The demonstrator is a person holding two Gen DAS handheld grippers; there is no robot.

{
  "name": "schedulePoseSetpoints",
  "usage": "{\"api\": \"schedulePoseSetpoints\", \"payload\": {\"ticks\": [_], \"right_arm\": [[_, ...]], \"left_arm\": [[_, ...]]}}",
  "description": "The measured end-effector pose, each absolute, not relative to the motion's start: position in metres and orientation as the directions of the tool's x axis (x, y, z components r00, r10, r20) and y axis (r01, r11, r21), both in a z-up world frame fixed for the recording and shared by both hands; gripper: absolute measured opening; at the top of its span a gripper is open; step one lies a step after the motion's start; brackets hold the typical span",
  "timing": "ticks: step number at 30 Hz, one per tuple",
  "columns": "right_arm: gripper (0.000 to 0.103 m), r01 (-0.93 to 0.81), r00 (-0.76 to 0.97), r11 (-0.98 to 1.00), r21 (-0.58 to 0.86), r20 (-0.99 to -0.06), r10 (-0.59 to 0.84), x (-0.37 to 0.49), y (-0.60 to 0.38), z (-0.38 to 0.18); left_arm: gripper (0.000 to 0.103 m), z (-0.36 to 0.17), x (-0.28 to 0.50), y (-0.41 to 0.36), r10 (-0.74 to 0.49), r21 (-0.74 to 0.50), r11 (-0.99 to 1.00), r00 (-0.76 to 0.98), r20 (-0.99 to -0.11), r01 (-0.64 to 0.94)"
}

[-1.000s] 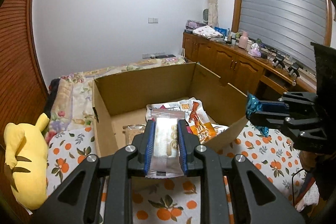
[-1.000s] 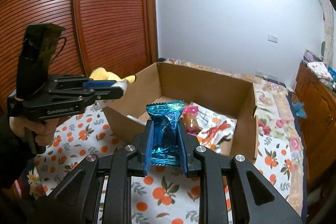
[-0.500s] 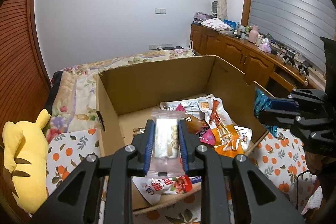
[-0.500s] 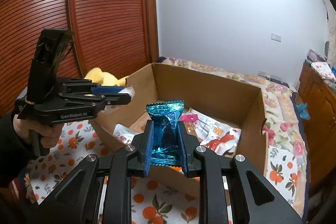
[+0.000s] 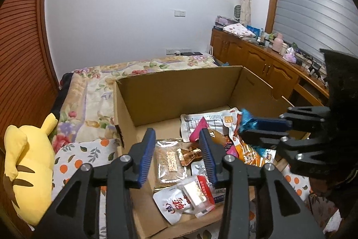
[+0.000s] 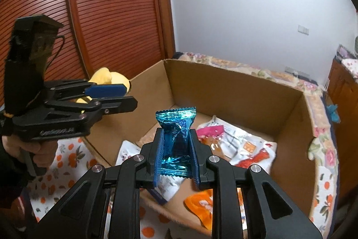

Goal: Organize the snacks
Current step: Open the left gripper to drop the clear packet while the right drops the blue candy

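Blue snack (image 6: 175,140): a shiny blue foil packet, upright, clamped between the pads of the right gripper (image 6: 175,150), above the near edge of the cardboard box (image 6: 232,91).
Clear packet (image 5: 194,193): a see-through wrapper with pale biscuits, lying inside the box on a white and red pouch (image 5: 176,203), near the front wall.
Left gripper (image 5: 177,156): its jaws have just been opening and stand apart with nothing between them, over the box's near left part.
Risk, blue snack: if let go this near the front wall, it could likely catch the rim and slide onto the orange-print cloth (image 6: 67,158).
Risk, grippers: the two tools are close together over the box and could knock each other.
Box contents: a loose pile of snack bags, among them a brown cracker pack (image 5: 171,160), a white pouch (image 5: 208,120) and orange bags.
Outside the box: a yellow plush toy (image 5: 26,167) beside the left wall.
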State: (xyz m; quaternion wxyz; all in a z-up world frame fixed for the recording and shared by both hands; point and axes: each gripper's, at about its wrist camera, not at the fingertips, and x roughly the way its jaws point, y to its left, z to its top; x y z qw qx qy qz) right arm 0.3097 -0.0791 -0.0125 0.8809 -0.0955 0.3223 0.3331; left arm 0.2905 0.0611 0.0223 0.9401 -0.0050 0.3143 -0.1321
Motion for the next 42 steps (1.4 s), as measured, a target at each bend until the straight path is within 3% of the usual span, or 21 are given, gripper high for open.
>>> {"api": "schedulePoseSetpoints", "payload": {"ticks": [3, 13, 27, 32, 37, 42], "right_arm": [[0.020, -0.654, 0.554, 0.754, 0.060, -0.640, 0.532, 0.317, -0.069, -0.016], [0.023, -0.653, 0.517, 0.753, 0.083, -0.678, 0.523, 0.334, -0.048, -0.031], [0.040, -0.635, 0.569, 0.772, 0.031, -0.657, 0.495, 0.318, -0.046, -0.028], [0.050, -0.615, 0.601, 0.789, 0.019, -0.636, 0.484, 0.304, -0.056, -0.021], [0.061, -0.582, 0.639, 0.813, 0.003, -0.618, 0.459, 0.293, -0.066, -0.015], [0.074, -0.544, 0.680, 0.839, -0.018, -0.595, 0.428, 0.285, -0.078, -0.010]], "left_arm": [[0.048, 0.025, 0.290, 0.064, -0.234, -0.081, 0.970, 0.778, -0.583, 0.231], [0.051, 0.025, 0.288, 0.077, -0.212, -0.095, 0.977, 0.792, -0.573, 0.193], [0.051, 0.022, 0.266, 0.071, -0.202, -0.076, 0.978, 0.794, -0.573, 0.194], [0.051, 0.023, 0.253, 0.065, -0.197, -0.069, 0.979, 0.796, -0.572, 0.192], [0.071, 0.027, 0.246, 0.060, -0.191, -0.070, 0.980, 0.802, -0.565, 0.184], [0.076, 0.031, 0.237, 0.051, -0.159, -0.030, 0.985, 0.827, -0.539, 0.170]]}}
